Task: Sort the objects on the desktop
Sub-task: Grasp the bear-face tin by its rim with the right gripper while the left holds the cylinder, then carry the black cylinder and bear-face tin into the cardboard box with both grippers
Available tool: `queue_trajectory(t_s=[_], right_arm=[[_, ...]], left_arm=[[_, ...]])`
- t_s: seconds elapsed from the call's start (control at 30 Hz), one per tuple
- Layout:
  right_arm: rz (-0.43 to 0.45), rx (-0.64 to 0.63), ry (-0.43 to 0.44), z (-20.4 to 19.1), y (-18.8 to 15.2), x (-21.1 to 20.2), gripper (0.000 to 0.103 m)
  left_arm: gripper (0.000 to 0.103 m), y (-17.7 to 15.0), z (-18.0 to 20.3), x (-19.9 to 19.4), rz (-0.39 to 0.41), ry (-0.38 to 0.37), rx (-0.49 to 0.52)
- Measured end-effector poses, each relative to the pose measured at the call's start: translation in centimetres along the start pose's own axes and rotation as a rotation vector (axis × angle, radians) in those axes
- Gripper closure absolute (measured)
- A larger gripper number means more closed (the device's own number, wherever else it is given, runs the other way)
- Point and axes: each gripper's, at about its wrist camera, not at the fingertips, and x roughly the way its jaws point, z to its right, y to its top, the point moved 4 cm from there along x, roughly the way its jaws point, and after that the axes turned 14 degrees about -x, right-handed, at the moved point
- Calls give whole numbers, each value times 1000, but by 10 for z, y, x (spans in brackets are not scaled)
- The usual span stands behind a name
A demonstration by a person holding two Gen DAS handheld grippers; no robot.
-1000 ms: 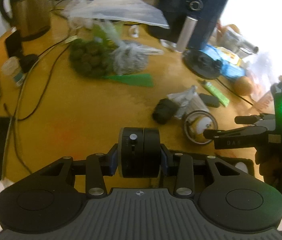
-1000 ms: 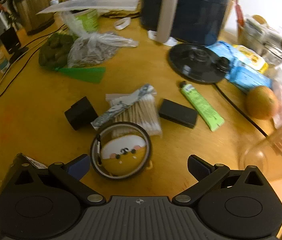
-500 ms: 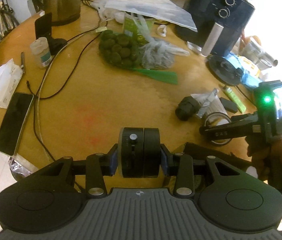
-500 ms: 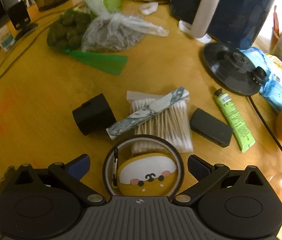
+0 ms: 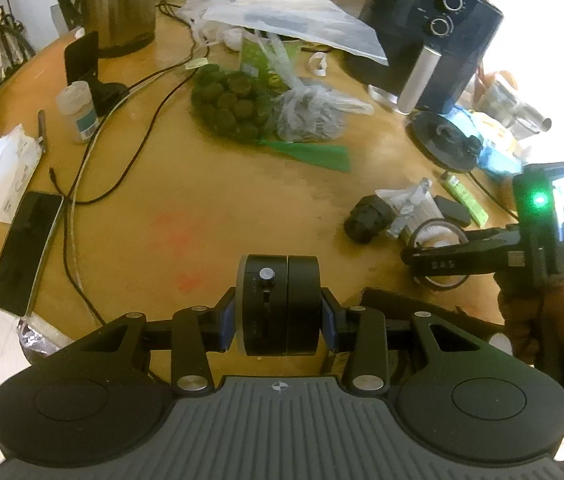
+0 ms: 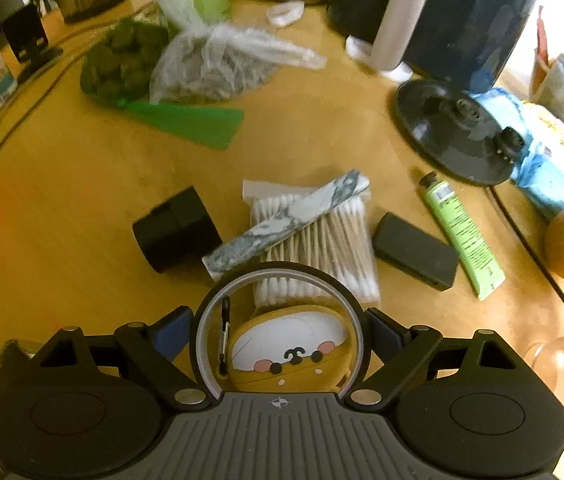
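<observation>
Desktop objects lie mostly unsorted on the tabletop [image 6: 62, 208], mid-frame: one cotton-swab pack [image 6: 313, 240], one green tube [image 6: 461, 232], one flat black case [image 6: 413, 256], one black cylinder [image 6: 178, 236]. Our right claw [image 6: 280, 332] brackets one tape ring [image 6: 242, 280] around a yellow pouch [image 6: 289, 352]; firmness unclear. Our left claw [image 5: 278, 312] pinches one black puck [image 5: 278, 304], lower centre.

Our left tool [image 5: 280, 312] is clamped shut on a black round device [image 5: 280, 312]; our right tool [image 6: 280, 330] has its fingers closed against a black ring [image 6: 282, 270], hand [image 5: 541, 316] gripping its handle.
</observation>
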Motion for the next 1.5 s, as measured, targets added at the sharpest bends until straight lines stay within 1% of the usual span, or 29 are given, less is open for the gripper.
queue_trajectory(t_s=[0.23,0.57,0.73,0.93,1.13,1.27,1.5], right_arm=[[83,64,-8,11,-5,-34,11],[149,188,-22,29,-25,-82,11],[177,233,-42,33,-39,-105,11],[196,286,-63,36,-57,-127,11],[218,343,-82,35,-73,-149,11],[223,375,-99,33,-82,-159,11],[220,419,-113,26,-93,-169,11]], left_arm=[[63,0,14,0,-3,-26,57],[63,0,36,-3,-8,-73,146],[63,0,49,-4,-8,-109,186],[63,-4,68,-6,-10,-168,257],[63,-7,85,-6,-22,-206,320],[63,-8,92,-6,-27,-222,356],[63,-11,97,-4,-49,-239,392]])
